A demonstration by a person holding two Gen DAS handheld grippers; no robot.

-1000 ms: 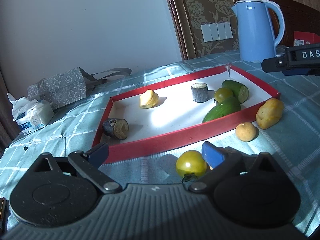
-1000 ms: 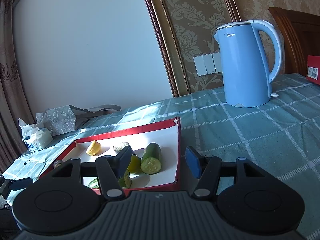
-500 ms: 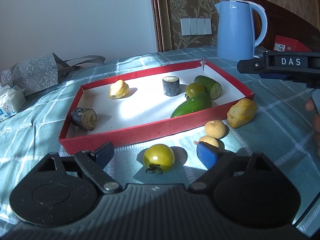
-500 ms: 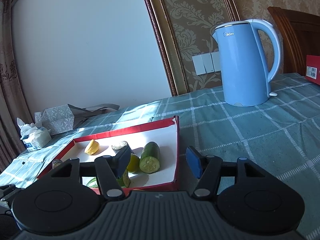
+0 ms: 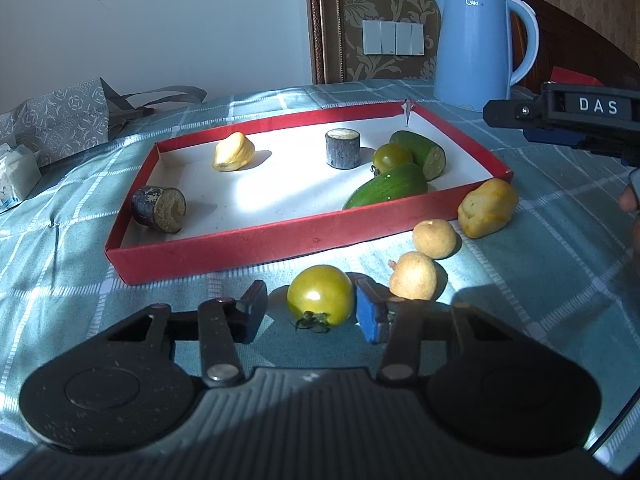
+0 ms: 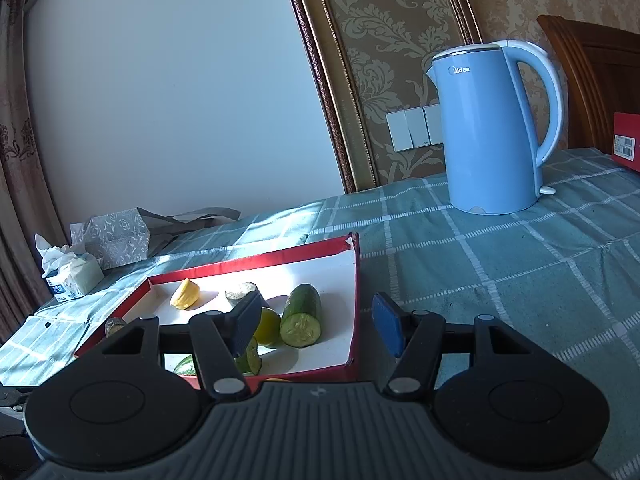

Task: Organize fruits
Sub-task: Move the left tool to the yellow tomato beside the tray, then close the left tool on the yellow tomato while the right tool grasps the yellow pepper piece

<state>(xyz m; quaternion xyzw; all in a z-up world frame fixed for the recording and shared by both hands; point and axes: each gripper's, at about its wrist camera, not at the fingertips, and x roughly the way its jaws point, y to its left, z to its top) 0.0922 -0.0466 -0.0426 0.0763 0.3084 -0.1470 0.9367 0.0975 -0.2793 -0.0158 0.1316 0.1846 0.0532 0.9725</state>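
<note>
A yellow-green tomato point(image 5: 320, 295) lies on the cloth in front of the red tray point(image 5: 280, 236). My left gripper point(image 5: 312, 310) is open, its fingers either side of the tomato; the right pad point(image 5: 366, 316) is close to it or touching. Two tan round fruits point(image 5: 412, 276) point(image 5: 434, 233) and a yellow lumpy fruit point(image 5: 487, 208) lie right of it. The tray holds cucumber pieces point(image 5: 388, 190), a tomato point(image 5: 392, 157), a yellow fruit point(image 5: 233, 152) and two dark cane pieces point(image 5: 159, 209). My right gripper point(image 6: 316, 326) is open and empty above the tray's right end point(image 6: 354, 308).
A blue kettle point(image 5: 478, 46) stands behind the tray on the checked cloth. A grey paper bag point(image 5: 60, 116) and a tissue pack point(image 5: 14, 172) sit at far left. A red box point(image 6: 626, 140) is at far right. The right gripper's body point(image 5: 568, 118) hangs at right.
My left gripper swung right and forward around the tomato, and its jaws narrowed from wide open. The right gripper barely moved.
</note>
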